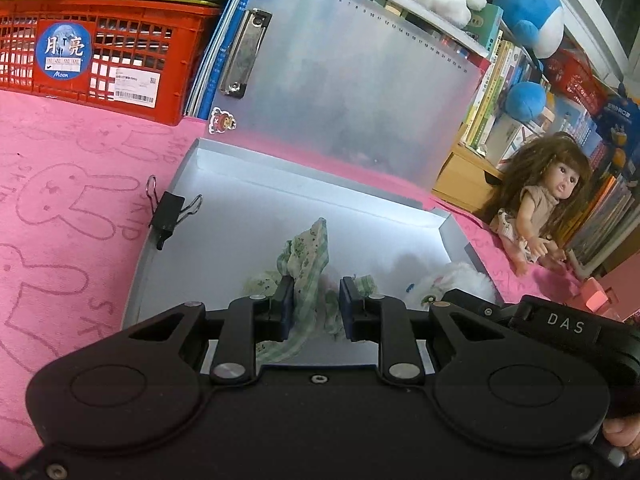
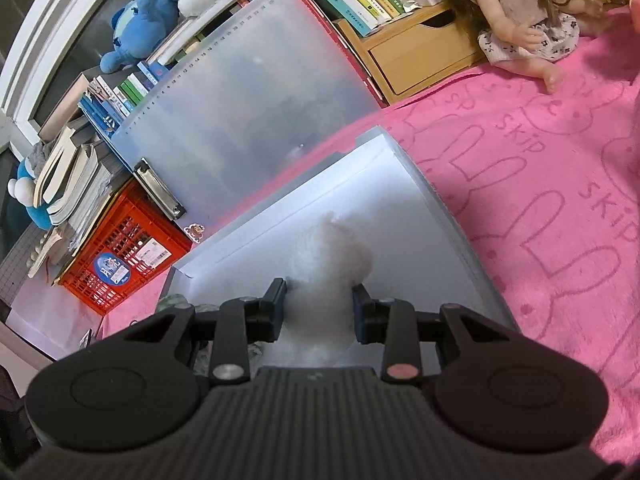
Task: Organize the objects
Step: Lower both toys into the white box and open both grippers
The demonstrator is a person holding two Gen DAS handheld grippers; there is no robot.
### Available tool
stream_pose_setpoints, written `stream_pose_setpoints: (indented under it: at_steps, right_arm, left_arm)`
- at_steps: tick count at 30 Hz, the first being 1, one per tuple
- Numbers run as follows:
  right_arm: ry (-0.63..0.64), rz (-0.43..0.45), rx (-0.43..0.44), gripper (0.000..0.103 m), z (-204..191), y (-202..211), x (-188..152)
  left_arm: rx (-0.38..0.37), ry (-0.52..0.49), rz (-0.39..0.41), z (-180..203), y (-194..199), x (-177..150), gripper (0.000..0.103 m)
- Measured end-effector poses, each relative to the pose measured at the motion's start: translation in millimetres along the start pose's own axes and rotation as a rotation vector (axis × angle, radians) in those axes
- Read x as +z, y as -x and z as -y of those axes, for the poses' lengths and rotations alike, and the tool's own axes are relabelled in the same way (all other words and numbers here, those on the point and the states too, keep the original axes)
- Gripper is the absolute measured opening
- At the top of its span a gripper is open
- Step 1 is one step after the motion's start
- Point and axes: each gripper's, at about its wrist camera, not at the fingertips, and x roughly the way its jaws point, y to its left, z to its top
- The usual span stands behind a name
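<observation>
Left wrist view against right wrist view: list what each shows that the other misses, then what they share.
Only the left wrist view shows the left claw shut on a green patterned cloth, a black binder clip on the box's edge, and the doll's face.

Only the right wrist view shows the right claw shut on a white fluffy toy, and the wooden drawer in full.

Both show the open grey box, its translucent lid with a metal clip, the red crate, the doll and the pink blanket.
</observation>
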Motion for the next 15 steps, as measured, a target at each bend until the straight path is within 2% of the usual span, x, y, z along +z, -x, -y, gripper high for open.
stream_pose_setpoints:
  at_steps: [7,9,10,11,12,13,15]
  right_arm:
    - [0.001,-0.001,0.001,0.038,0,0,0]
    - [0.001,-0.001,-0.001,0.042,-1,0,0]
    - [0.002,0.000,-0.004,0.046,-1,0,0]
    - [0.007,0.002,-0.008,0.061,-1,0,0]
    - [0.012,0.009,-0.005,0.067,-2,1,1]
    - [0.015,0.013,-0.003,0.069,-3,3,1]
    - [0.023,0.021,-0.004,0.073,-6,6,2]
  left_arm:
    - [0.001,0.004,-0.002,-1,-1,0,0.025]
    - [0.003,0.006,-0.001,0,0,1,0.027]
    - [-0.001,0.005,0.001,0,1,1,0.027]
    - [-0.002,0.005,0.002,1,3,2,0.029]
    - [-0.004,0.005,0.004,1,5,2,0.031]
    - [-0.008,0.004,0.007,2,7,2,0.031]
    - [-0.017,0.003,0.014,4,12,4,0.043]
